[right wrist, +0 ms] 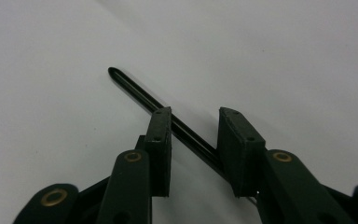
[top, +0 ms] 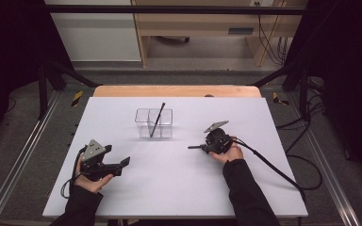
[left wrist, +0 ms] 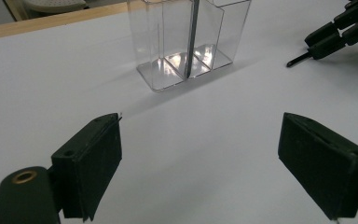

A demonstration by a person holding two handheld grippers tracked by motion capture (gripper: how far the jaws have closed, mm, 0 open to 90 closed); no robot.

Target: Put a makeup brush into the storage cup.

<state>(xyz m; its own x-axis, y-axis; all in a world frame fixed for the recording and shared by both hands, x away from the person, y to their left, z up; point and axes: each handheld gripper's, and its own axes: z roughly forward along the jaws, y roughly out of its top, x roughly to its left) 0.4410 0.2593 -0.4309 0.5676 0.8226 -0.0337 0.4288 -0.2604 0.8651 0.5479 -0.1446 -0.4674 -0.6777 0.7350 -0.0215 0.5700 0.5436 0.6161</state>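
The left gripper [top: 122,164] rests spread wide on the white table [top: 169,188]; the right gripper [right wrist: 195,140], jaws partly apart, straddles a black pen [right wrist: 135,91] without clamping it

pen [right wrist: 140,95] rear end hidden behind right gripper [right wrist: 195,135], organiser [left wrist: 186,42] top cropped

grey floor [top: 23,136], wooden desk [top: 193,23], black curtains [top: 9,42]

Even overhead light, dark surroundings; glare on clear organizer [left wrist: 186,42] base (soft shadows), gripper views slightly soft.
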